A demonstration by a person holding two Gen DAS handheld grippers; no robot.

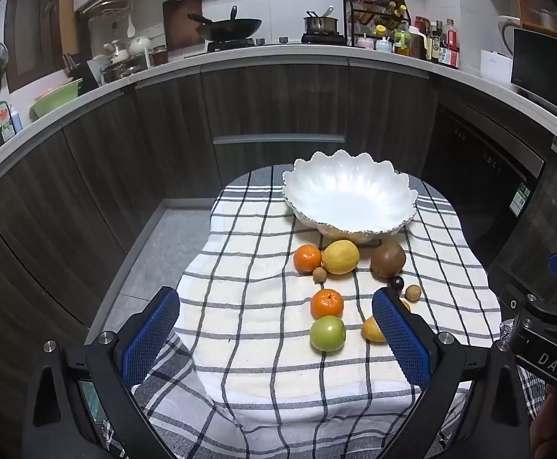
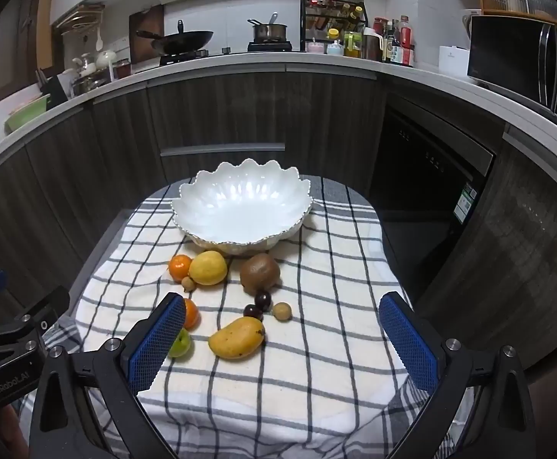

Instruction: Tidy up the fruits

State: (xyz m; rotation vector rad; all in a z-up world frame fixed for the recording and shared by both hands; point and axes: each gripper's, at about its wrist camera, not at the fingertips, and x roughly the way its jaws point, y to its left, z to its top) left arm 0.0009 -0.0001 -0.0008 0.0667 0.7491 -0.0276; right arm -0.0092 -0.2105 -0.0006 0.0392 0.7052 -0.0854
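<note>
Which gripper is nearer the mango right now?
Right. The right gripper is open with the mango lying between its fingers, just ahead. The left gripper is open to the mango's left; its right finger partly hides the fruit.

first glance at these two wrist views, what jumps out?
The empty white scalloped bowl at the far end of the checked cloth stands out first. Just in front of it lies loose fruit: a lemon, a brown kiwi and, nearest, a yellow mango. Both grippers, left and right, hang open over the near edge, holding nothing.
</note>
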